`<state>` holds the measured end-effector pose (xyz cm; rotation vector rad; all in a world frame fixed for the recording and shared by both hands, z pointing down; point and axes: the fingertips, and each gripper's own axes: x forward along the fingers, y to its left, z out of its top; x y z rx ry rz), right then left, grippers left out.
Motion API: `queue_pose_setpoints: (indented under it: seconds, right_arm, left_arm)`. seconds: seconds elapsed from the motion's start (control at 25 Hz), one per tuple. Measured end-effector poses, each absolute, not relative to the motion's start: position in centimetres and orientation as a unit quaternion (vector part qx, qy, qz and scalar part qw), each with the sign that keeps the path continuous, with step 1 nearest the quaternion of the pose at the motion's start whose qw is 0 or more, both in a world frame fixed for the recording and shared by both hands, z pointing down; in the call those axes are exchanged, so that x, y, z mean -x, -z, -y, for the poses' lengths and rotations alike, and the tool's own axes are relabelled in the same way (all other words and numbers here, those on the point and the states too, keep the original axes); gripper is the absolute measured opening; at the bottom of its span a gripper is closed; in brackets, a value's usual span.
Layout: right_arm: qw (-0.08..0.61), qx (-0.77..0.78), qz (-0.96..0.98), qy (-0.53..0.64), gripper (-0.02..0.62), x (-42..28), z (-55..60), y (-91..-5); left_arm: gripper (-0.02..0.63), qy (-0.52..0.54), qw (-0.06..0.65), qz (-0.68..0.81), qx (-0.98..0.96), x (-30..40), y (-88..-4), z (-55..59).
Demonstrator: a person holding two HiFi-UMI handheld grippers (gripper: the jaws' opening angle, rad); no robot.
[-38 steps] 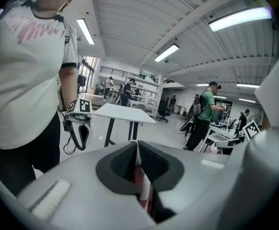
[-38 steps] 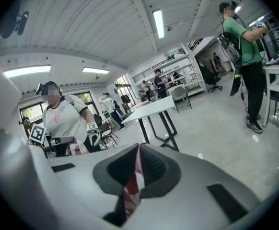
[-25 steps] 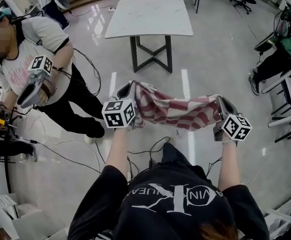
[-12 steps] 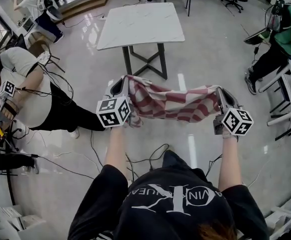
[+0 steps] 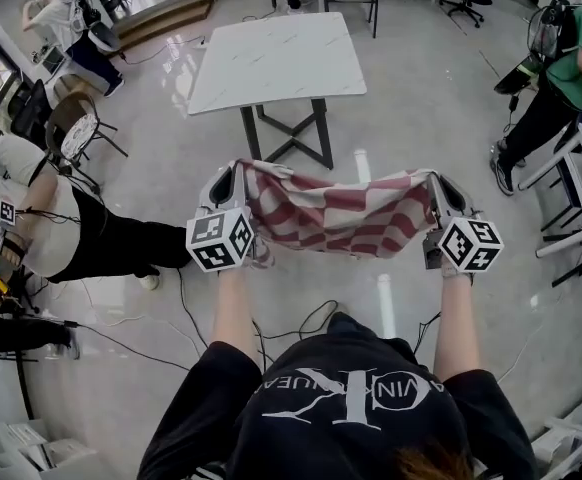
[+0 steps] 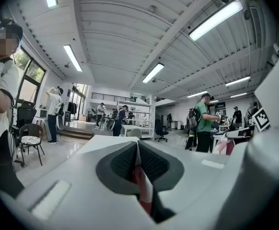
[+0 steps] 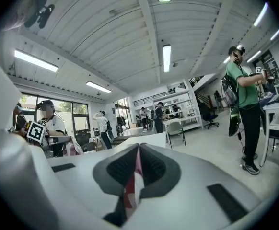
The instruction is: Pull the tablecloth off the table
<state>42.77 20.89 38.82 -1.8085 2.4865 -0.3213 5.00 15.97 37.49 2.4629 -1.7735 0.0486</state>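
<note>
The left gripper (image 5: 234, 175) is pinched shut on one end of the red-and-white checked tablecloth (image 5: 336, 218), and the right gripper (image 5: 439, 186) is pinched shut on the other. The cloth sags crosswise between them in mid-air, clear of the bare white table (image 5: 271, 58), which stands well apart ahead.

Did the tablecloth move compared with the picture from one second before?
Yes. Against the table, the tablecloth has shifted toward it in the head view: floor showed between them earlier, and now its upper edge reaches the table's feet.
</note>
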Motion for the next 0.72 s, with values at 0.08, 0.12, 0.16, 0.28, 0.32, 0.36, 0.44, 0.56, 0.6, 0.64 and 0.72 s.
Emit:
queue_pose_setpoints:
  seconds: [0.08,0.12,0.16,0.28,0.32,0.36,0.44,0.56,0.6,0.64,0.72]
  right_arm:
    - [0.024,0.582,-0.806,0.100,0.015,-42.8,-20.2,-38.9]
    - [0.024,0.581,-0.807,0.099,0.015,-42.8,-19.8,-38.9]
    - [0.025,0.580,-0.808,0.099,0.015,-42.9,-19.5,-38.9]
    - [0.026,0.577,-0.810,0.098,0.015,-42.9,-18.3,-39.0]
    - [0.026,0.576,-0.811,0.097,0.015,-42.9,-17.9,-39.0]
    - [0.026,0.575,-0.812,0.096,0.015,-42.8,-17.6,-39.0]
    - [0.026,0.572,-0.814,0.094,0.015,-42.8,-17.0,-39.0]
    - [0.026,0.570,-0.816,0.093,0.015,-42.9,-16.1,-39.1]
    - [0.026,0.569,-0.817,0.093,0.015,-42.9,-15.8,-39.1]
    - [0.026,0.569,-0.817,0.092,0.015,-43.0,-15.5,-39.1]
    - [0.027,0.568,-0.818,0.091,0.015,-43.1,-14.9,-39.2]
  left_arm:
    - [0.014,-0.015,0.052,0.588,-0.807,-4.8,-37.6,-15.6]
    - [0.014,-0.015,0.051,0.591,-0.805,-4.7,-37.7,-15.4]
    - [0.014,-0.016,0.051,0.593,-0.804,-4.7,-37.8,-15.1]
    - [0.014,-0.017,0.049,0.599,-0.799,-4.6,-37.9,-14.3]
    - [0.014,-0.017,0.049,0.601,-0.798,-4.5,-37.9,-14.1]
    - [0.014,-0.016,0.049,0.603,-0.796,-4.5,-38.0,-13.8]
    - [0.014,-0.015,0.049,0.607,-0.793,-4.5,-38.1,-13.4]
    - [0.014,-0.012,0.051,0.611,-0.790,-4.4,-38.3,-12.8]
    - [0.014,-0.011,0.052,0.613,-0.789,-4.4,-38.4,-12.6]
    - [0.014,-0.010,0.053,0.614,-0.788,-4.4,-38.5,-12.4]
    - [0.014,-0.008,0.055,0.616,-0.786,-4.4,-38.7,-12.0]
